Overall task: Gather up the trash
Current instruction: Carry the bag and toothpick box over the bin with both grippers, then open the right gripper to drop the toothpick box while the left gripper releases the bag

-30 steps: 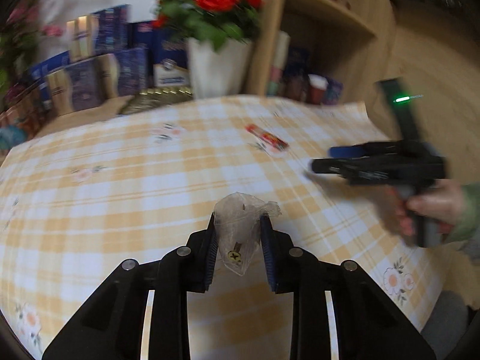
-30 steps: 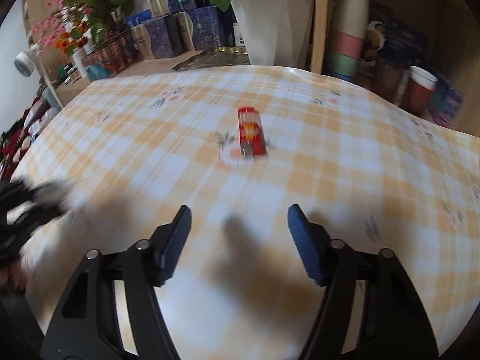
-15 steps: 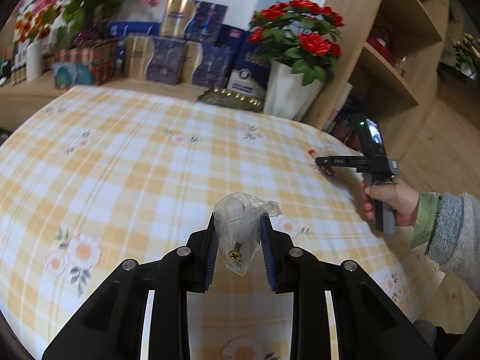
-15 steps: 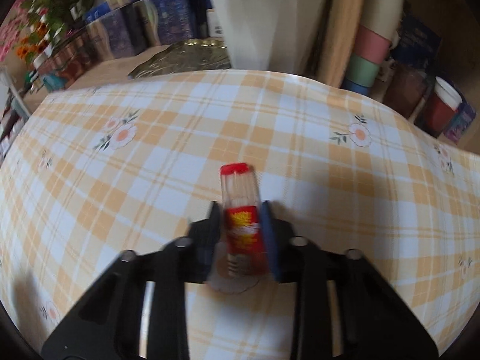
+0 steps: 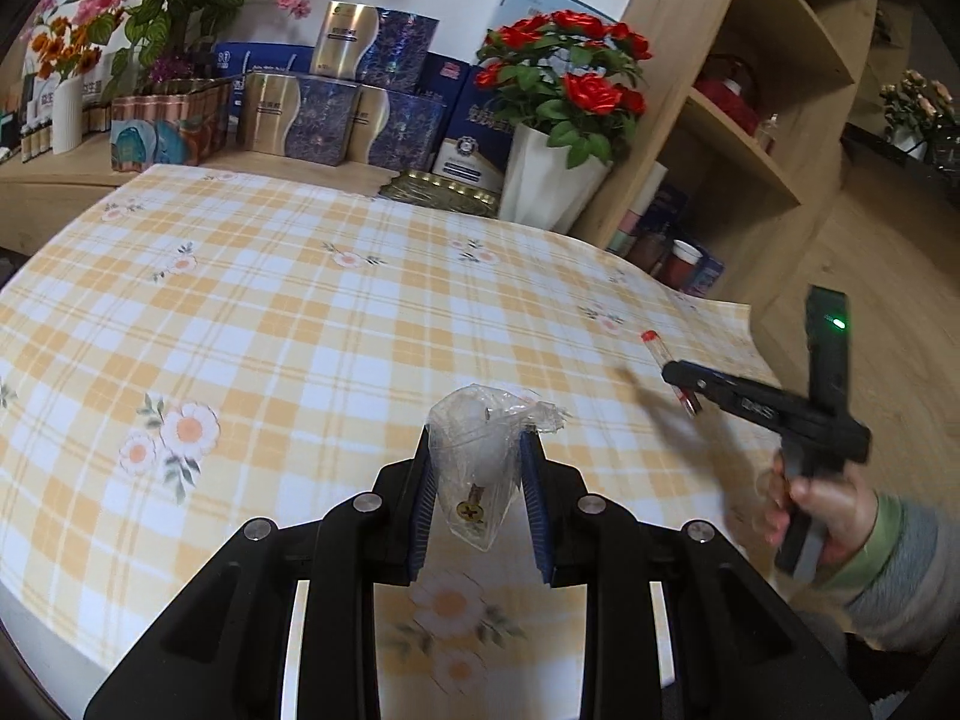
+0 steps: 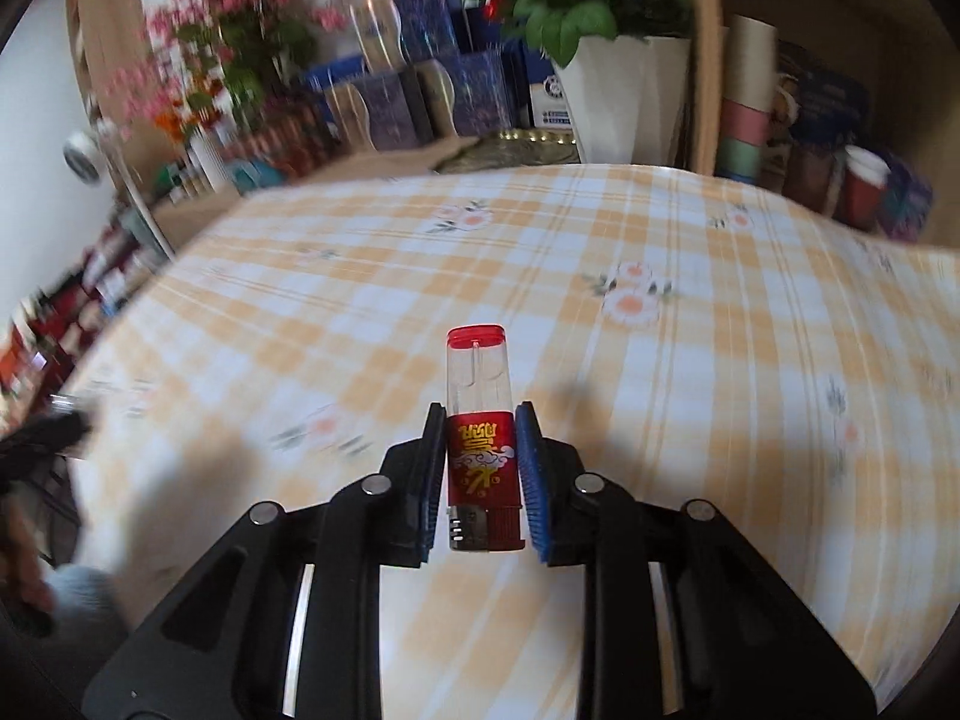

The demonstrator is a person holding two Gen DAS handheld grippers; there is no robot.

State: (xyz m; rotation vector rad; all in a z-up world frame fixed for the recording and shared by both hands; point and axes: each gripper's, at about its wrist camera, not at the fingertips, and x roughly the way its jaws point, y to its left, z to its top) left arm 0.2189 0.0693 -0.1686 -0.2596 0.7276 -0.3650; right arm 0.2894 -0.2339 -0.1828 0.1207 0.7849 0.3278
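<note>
We have both pieces of trash in hand above the checked tablecloth (image 5: 300,312); our left gripper (image 5: 477,495) is clamped on a crumpled clear plastic bag (image 5: 480,450) with a screw inside, and our right gripper (image 6: 483,480) is closed on the red lighter (image 6: 483,450), lifted at the right side. We judge the bag the weaker hold, since thin film may slide out between the pads; the lighter, pinched near its metal end, could pivot if we swing fast.
</note>
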